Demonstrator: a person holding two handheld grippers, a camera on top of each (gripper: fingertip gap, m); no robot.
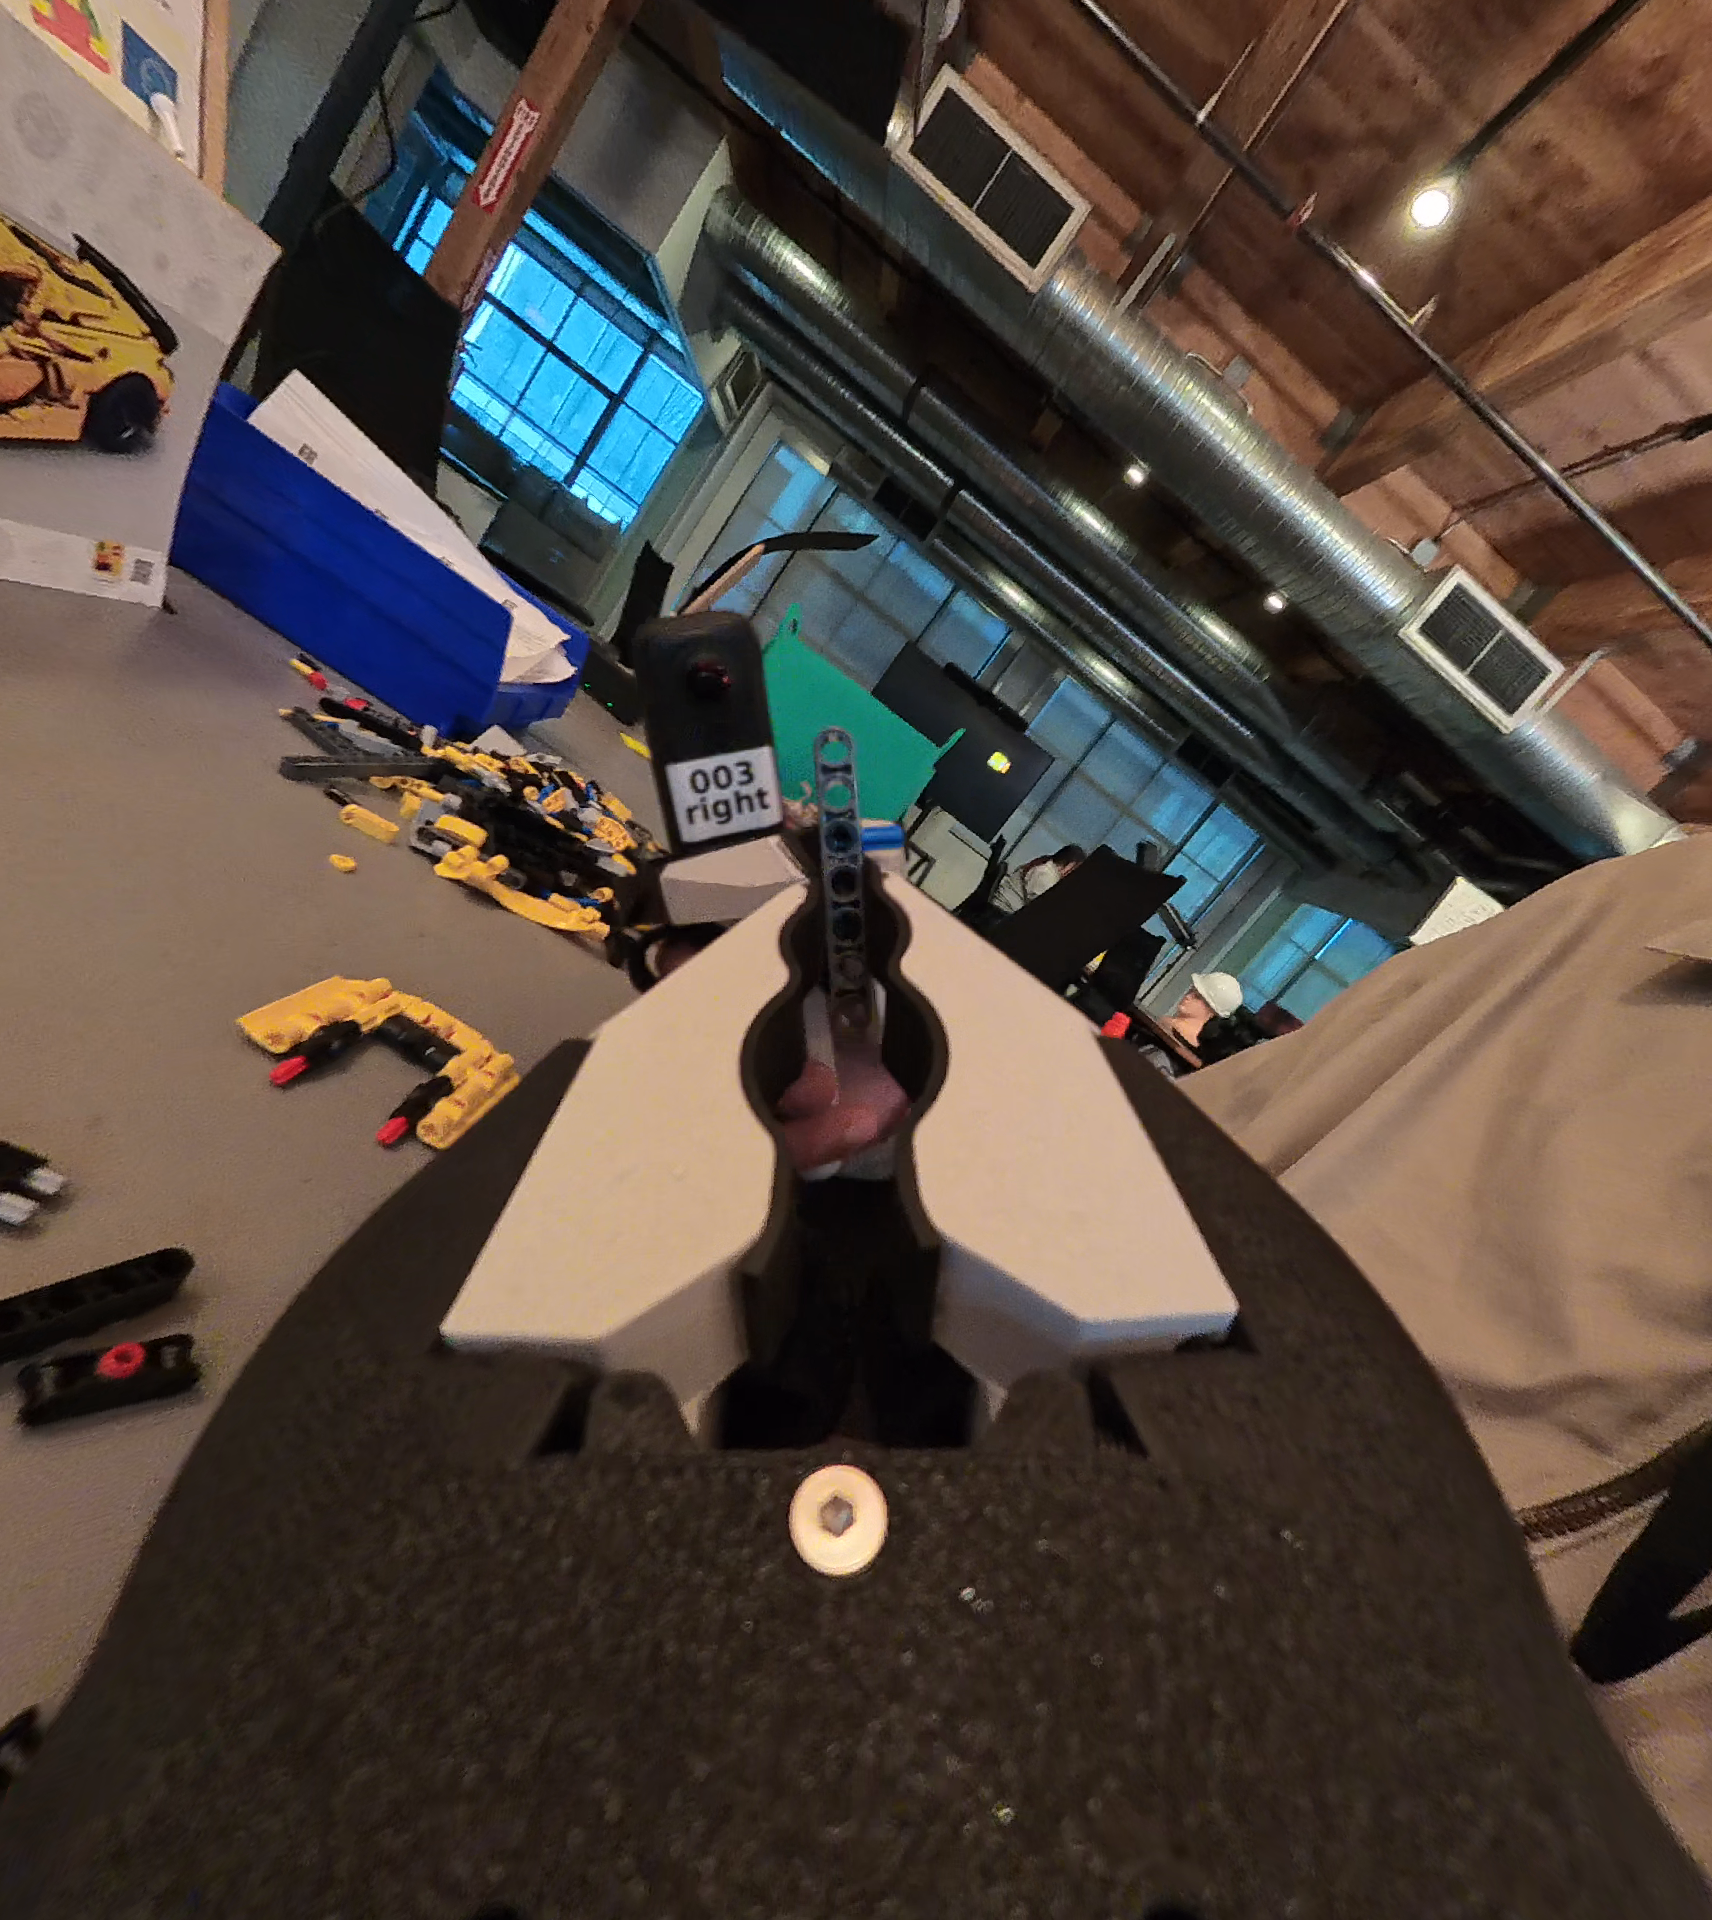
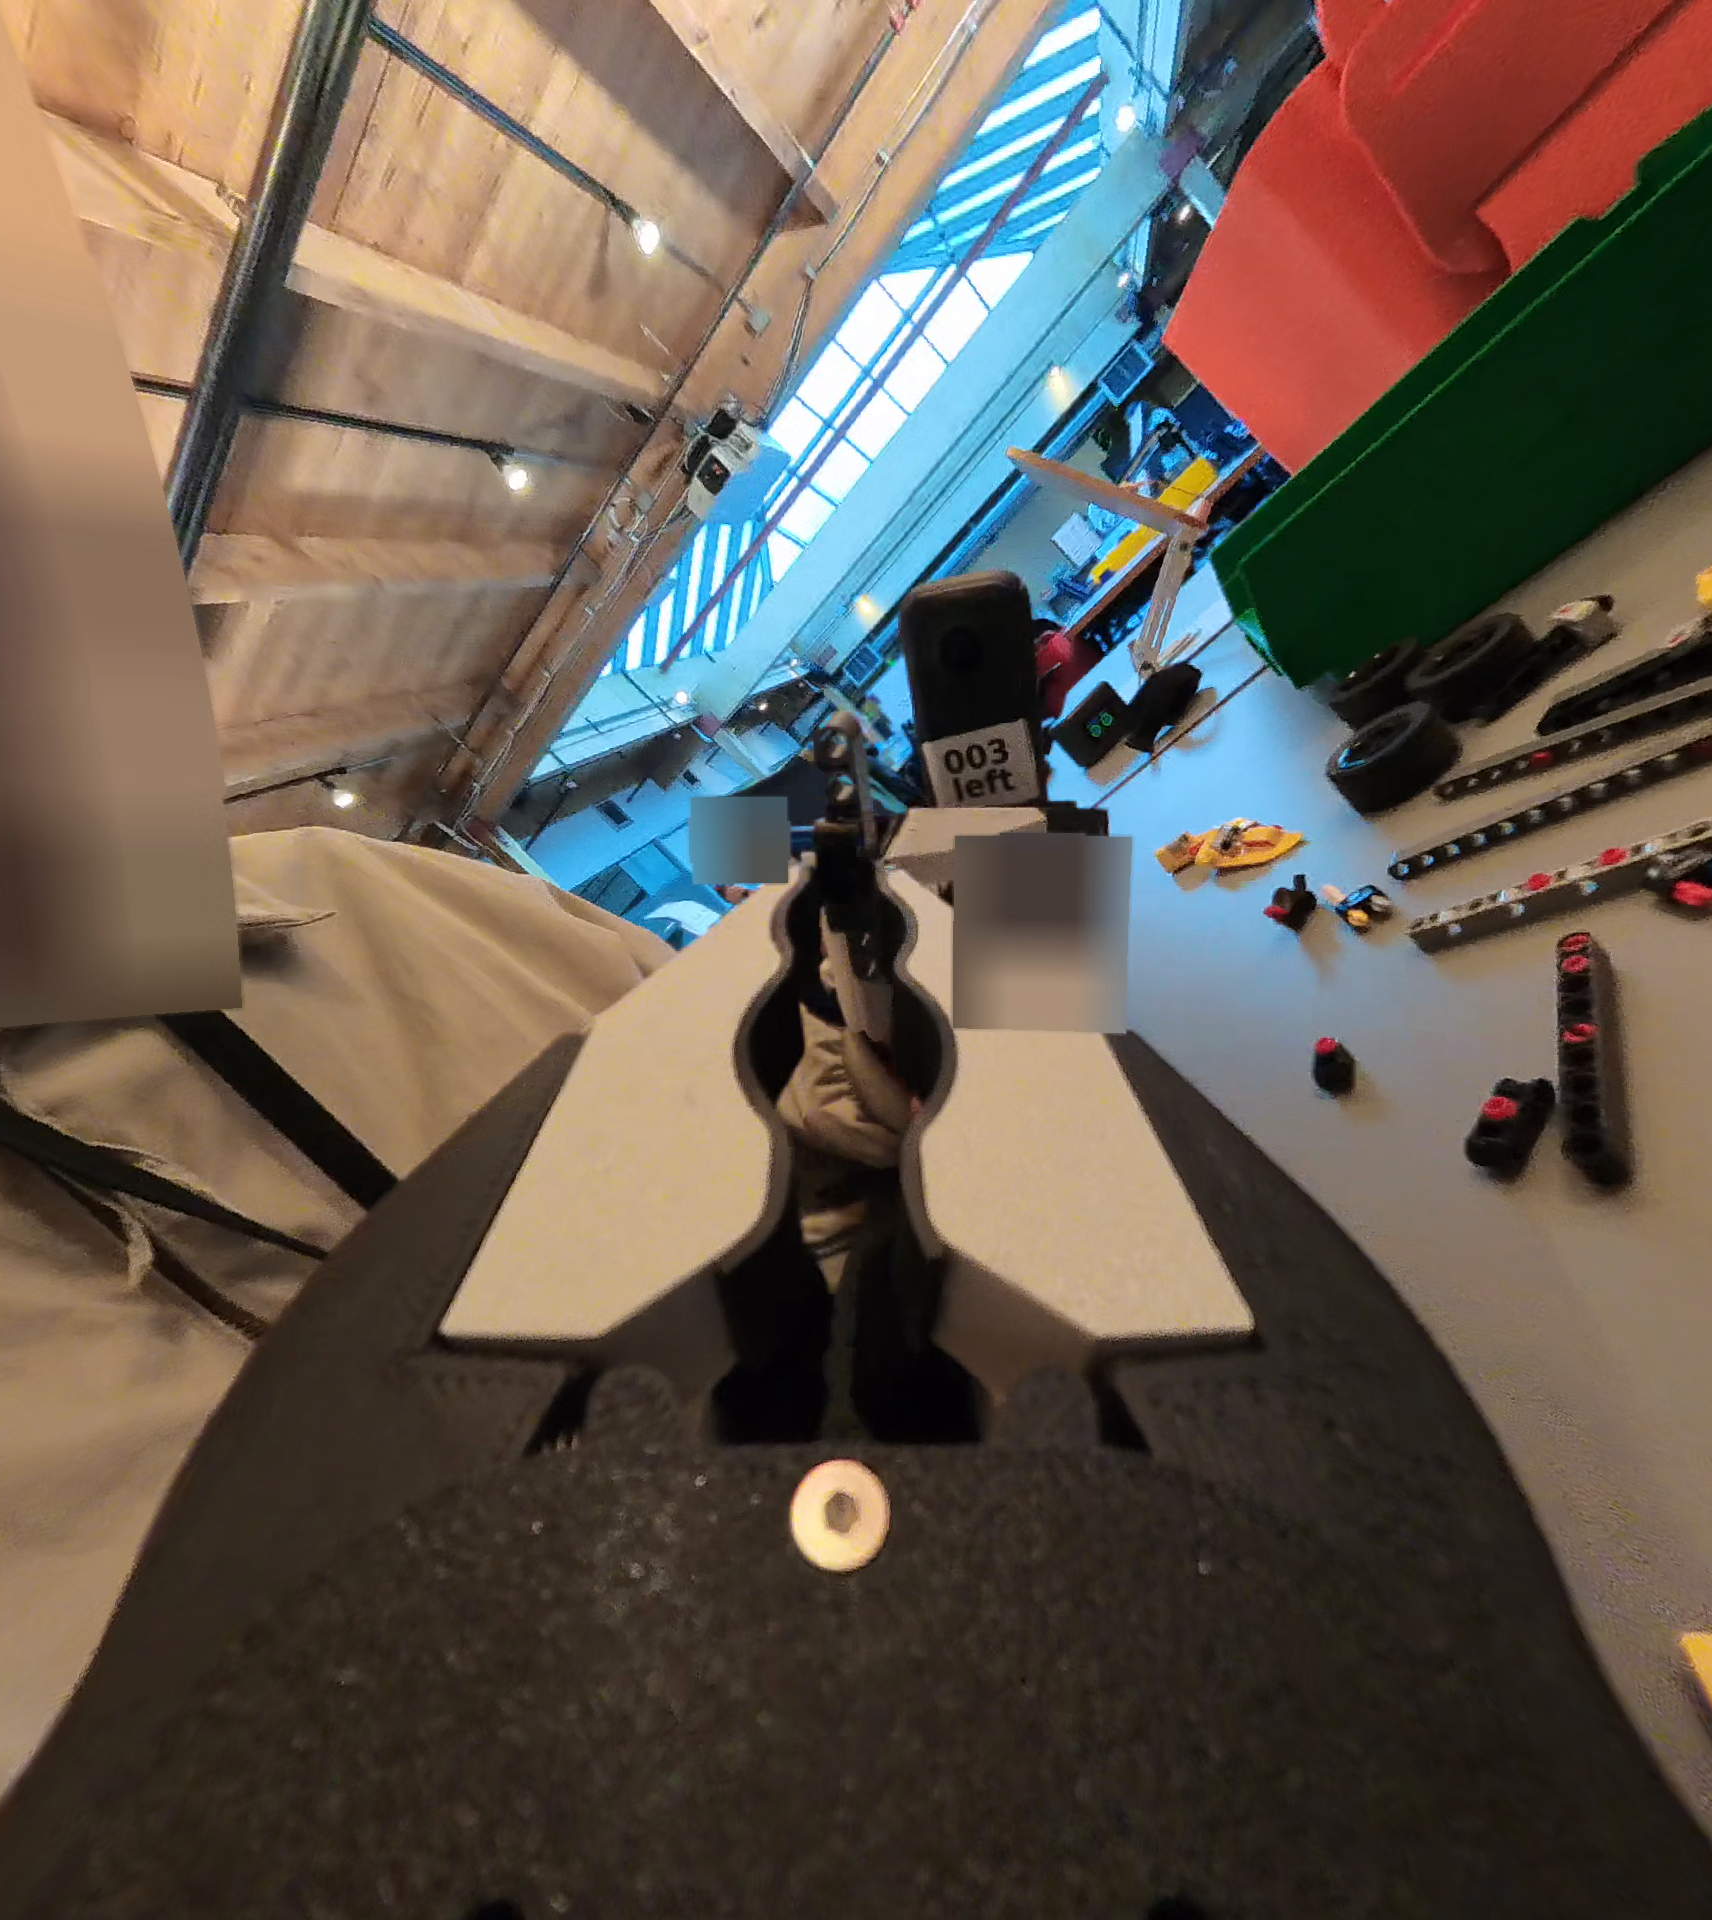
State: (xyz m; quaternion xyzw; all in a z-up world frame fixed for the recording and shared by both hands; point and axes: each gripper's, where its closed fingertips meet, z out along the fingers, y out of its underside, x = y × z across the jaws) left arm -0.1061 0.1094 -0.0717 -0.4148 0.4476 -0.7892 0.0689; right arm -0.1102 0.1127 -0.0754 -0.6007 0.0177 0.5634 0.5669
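My left gripper (image 1: 844, 899) is shut on a thin dark grey beam with holes (image 1: 839, 831). The beam stands up between the fingertips, with blue pins in it and a blue and white piece (image 1: 881, 834) at its side. The right gripper (image 1: 727, 883) faces mine tip to tip, its black camera (image 1: 712, 717) above. In the right wrist view my right gripper (image 2: 844, 888) is closed around the same dark beam (image 2: 844, 800), and the left gripper's camera (image 2: 971, 665) stands just behind. Both are held up above the grey table (image 1: 104, 935). Which gripper bears the beam I cannot tell.
A pile of yellow and black pieces (image 1: 509, 821), a yellow subassembly (image 1: 384, 1049), black beams with red pins (image 1: 31, 1320), a blue bin (image 1: 343, 582) and a box (image 1: 52, 343). Right view: green bin (image 2: 1517, 436), red bin (image 2: 1403, 208), wheels (image 2: 1423, 686), long beams (image 2: 1610, 821). A person's beige clothing (image 1: 1454, 1143). My two grippers' fingertips are within a few centimetres of each other.
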